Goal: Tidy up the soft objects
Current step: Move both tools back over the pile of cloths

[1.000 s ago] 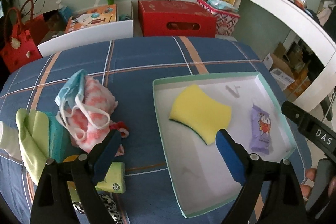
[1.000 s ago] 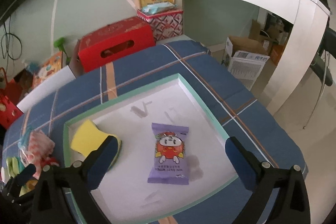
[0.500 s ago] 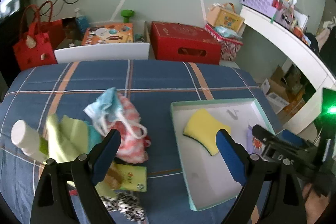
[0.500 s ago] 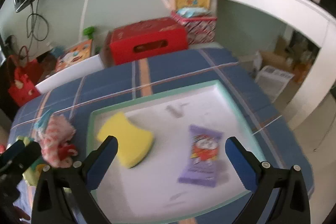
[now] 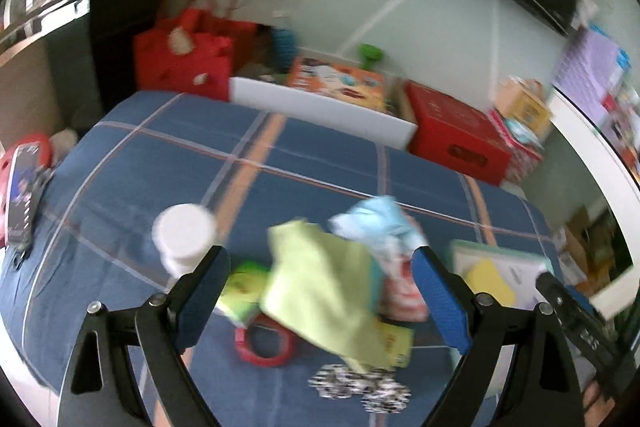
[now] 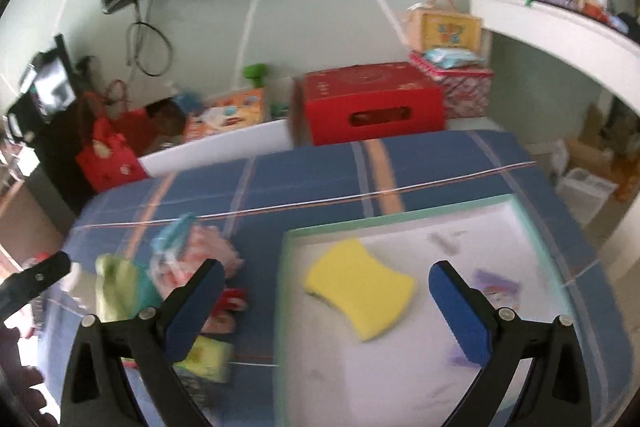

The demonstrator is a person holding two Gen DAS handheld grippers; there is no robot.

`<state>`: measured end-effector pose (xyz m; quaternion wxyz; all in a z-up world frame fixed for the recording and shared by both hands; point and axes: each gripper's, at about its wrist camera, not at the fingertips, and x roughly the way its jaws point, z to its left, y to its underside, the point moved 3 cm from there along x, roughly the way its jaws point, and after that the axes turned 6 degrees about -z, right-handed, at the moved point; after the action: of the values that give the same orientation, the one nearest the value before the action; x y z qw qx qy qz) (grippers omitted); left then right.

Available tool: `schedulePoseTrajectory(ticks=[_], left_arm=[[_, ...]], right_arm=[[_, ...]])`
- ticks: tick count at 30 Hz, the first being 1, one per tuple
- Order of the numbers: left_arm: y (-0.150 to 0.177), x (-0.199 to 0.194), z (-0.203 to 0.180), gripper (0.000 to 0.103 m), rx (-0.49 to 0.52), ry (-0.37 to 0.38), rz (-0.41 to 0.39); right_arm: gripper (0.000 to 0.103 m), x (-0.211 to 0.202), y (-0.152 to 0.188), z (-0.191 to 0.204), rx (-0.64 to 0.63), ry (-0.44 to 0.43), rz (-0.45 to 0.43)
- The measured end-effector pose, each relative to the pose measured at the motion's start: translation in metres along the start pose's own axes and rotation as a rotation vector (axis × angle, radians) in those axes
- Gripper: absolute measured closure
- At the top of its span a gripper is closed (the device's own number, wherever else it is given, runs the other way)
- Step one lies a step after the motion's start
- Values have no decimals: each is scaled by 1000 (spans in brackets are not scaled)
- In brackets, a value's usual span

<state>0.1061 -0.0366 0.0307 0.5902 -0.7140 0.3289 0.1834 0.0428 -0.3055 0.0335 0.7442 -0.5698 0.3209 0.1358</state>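
Covering the table, a big blue checked cloth is lying flat under everything. A white tray with a green rim is sitting on the right part of the cloth. A yellow sponge is lying inside the tray, and a small purple packet is lying near it, also inside.

A pile of soft things is sitting on the cloth to the left of the tray. A light green cloth is lying on top of the pile. A pale blue face mask is resting just behind it, touching a pink and white fluffy thing. A white bottle is standing beside the pile.

The left gripper is hanging over the pile with its jaws wide apart, holding nothing. The right gripper is hanging over the tray edge, also wide apart and holding nothing
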Motion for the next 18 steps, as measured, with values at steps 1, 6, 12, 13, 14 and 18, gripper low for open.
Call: schedulePoseTrajectory(ticks=[1, 6, 12, 13, 14, 18], left_arm=[[0, 1, 8, 11, -11, -13, 3], [3, 8, 42, 11, -66, -79, 52], [8, 14, 37, 11, -70, -25, 91], [9, 18, 34, 11, -63, -22, 99], [10, 21, 32, 11, -60, -19, 110], [16, 37, 27, 11, -63, -14, 159]], right_arm=[[0, 4, 2, 7, -27, -1, 14], [0, 17, 10, 36, -145, 25, 61], [0, 23, 18, 66, -186, -73, 83], [0, 25, 19, 71, -197, -73, 90], [0, 27, 20, 74, -199, -73, 95], [0, 34, 25, 81, -191, -86, 133]])
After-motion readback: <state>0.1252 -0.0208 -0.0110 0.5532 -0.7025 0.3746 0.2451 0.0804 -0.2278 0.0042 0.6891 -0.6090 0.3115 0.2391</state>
